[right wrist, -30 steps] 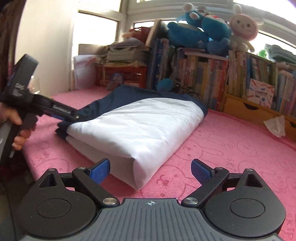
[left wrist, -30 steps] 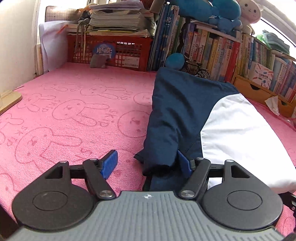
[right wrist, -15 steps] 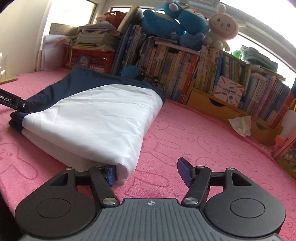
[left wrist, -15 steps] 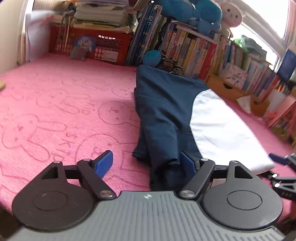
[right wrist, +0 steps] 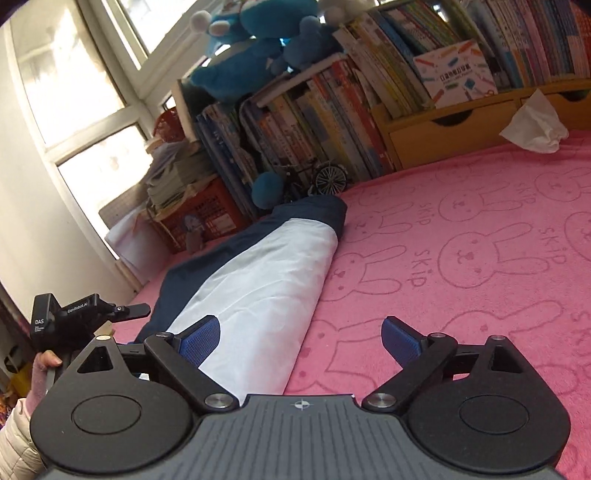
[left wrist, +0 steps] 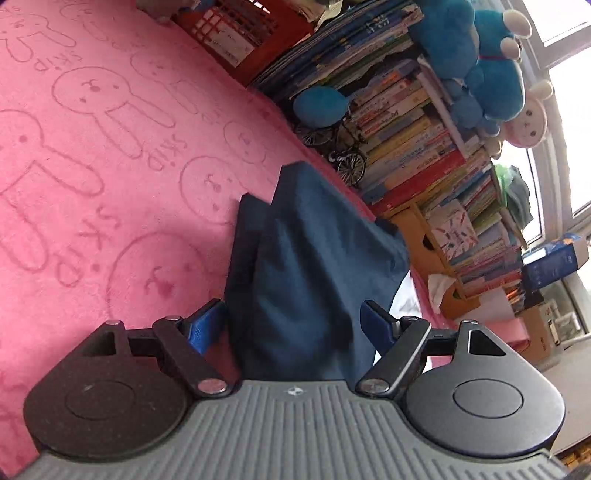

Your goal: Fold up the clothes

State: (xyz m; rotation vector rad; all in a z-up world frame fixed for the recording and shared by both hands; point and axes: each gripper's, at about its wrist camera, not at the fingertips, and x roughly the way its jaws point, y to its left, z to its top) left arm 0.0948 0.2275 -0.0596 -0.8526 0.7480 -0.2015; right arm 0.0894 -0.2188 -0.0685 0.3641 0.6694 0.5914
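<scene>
A folded navy and white garment point(right wrist: 258, 280) lies on the pink rabbit-print blanket point(right wrist: 461, 258). In the left wrist view its navy fold point(left wrist: 306, 266) bulges up between the blue pads of my left gripper point(left wrist: 290, 326) and fills the gap. The jaws stand wide and I see no squeeze on the cloth. The right gripper point(right wrist: 301, 338) straddles the white folded edge: its left pad rests over the white cloth and its right pad hangs over bare blanket. Its jaws are opening. The left gripper point(right wrist: 136, 310) also shows at the garment's navy near corner, held by a hand point(right wrist: 44, 365).
Packed bookshelves point(right wrist: 369, 92) with blue plush toys point(left wrist: 480, 55) on top run along the back. A model bicycle point(right wrist: 317, 177) and a blue ball stand just behind the garment. A red crate point(left wrist: 236, 33) stands further along, and a crumpled tissue point(right wrist: 535, 125) lies by wooden drawers.
Both views have rolled and shifted sideways. The navy fold now sits fully between the left jaws instead of beside one finger. The right jaws narrowed on the white edge, then spread wide again.
</scene>
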